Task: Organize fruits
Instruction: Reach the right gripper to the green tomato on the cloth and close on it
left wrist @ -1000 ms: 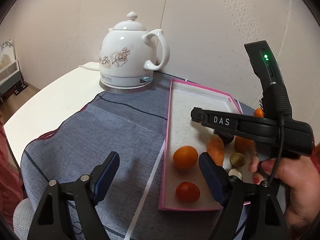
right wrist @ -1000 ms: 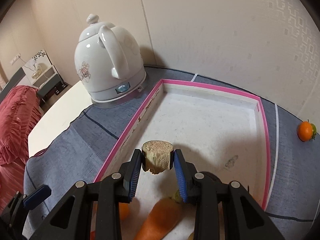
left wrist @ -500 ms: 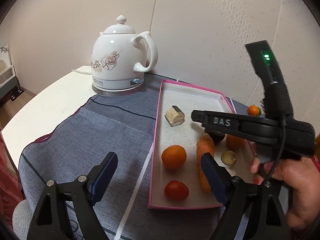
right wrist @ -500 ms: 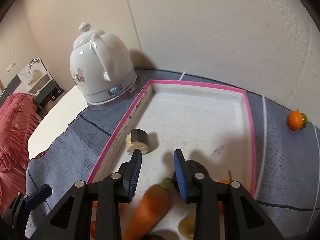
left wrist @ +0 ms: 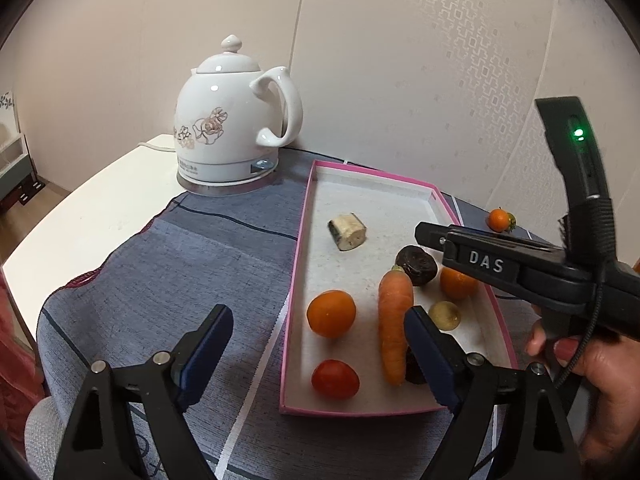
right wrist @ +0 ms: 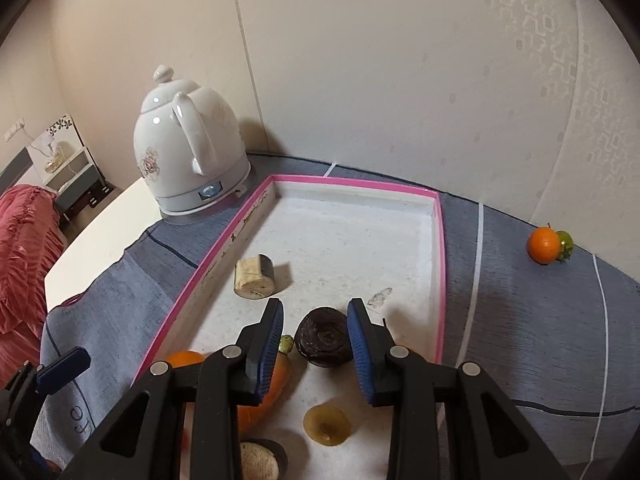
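Note:
A pink-rimmed white tray [left wrist: 304,216] [right wrist: 352,182] lies on the grey cloth. In it are a cut pale stub [left wrist: 347,231] [right wrist: 254,277], an orange [left wrist: 331,313], a tomato [left wrist: 335,379], a carrot [left wrist: 394,320], a dark round fruit [left wrist: 417,265] [right wrist: 325,341], a yellowish fruit [left wrist: 445,314] [right wrist: 327,424] and another orange [left wrist: 458,285]. A small orange with a green fruit [left wrist: 500,219] [right wrist: 548,245] lies on the cloth outside the tray. My left gripper [left wrist: 318,354] is open and empty over the tray's near edge. My right gripper [right wrist: 316,344] is open and empty, above the dark fruit.
A white ceramic kettle [left wrist: 230,124] [right wrist: 188,152] stands on its base left of the tray's far end. The grey cloth [left wrist: 160,272] covers a white table [left wrist: 92,208] whose edge curves at the left. A wall stands close behind. A red bed [right wrist: 24,256] lies far left.
My right gripper opened and let the pale stub drop into the tray, then drew back. The stub now lies by the tray's left rim. The left gripper stayed open.

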Motion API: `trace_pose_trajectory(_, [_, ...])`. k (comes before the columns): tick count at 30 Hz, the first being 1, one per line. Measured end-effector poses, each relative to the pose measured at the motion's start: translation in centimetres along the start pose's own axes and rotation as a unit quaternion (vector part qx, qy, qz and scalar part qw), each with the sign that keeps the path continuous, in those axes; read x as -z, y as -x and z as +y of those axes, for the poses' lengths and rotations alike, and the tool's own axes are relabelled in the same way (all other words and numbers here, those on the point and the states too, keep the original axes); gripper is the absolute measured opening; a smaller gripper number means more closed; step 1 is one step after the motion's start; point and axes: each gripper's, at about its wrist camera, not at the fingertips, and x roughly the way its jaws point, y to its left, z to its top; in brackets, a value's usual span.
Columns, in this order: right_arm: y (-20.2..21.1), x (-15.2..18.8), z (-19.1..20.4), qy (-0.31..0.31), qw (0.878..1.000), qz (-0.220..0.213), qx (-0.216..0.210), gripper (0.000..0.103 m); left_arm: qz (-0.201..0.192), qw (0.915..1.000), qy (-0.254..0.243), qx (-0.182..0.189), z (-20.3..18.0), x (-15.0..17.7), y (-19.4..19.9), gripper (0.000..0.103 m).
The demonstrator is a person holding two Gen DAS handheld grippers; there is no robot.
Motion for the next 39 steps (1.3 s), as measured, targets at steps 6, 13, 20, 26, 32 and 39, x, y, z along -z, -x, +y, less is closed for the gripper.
trace_pose_trajectory(6, [3.0,0.5,0.0,0.013,0.999,-0.033,-0.003,0.034,0.003,0.9999,-0.01,-0.001,-0.5,-0.1,0.2,0.088])
trace_pose_trajectory(13, [5.2,1.5,-1.9,0.0,0.999,-0.048,0.01,0.034,0.011,0.9992,-0.035,0.013,-3.0,0.1,0.2,0.088])
trace_pose_trajectory(20, [6.5,3.3,-6.4,-0.04,0.998,-0.045,0.036,0.034,0.02,0.9966,-0.074,0.031,-6.5,0.6,0.0,0.09])
trace_pose_trajectory(26, [7.1,5.4,-11.4,-0.084,0.994,-0.034,0.06,0.034,0.031,0.9927,-0.106,0.048,-10.0,1.0,-0.5,0.09])
trace_pose_trajectory(32, [7.5,6.9,-15.8,-0.121,0.988,-0.033,0.085,0.034,0.038,0.9891,-0.126,0.066,-13.5,0.5,-1.6,0.09])
trace_pose_trajectory(39, [5.6,5.2,-20.7,-0.152,0.982,-0.036,0.106,0.034,0.035,0.9874,-0.138,0.069,-16.3,-0.3,-2.8,0.09])
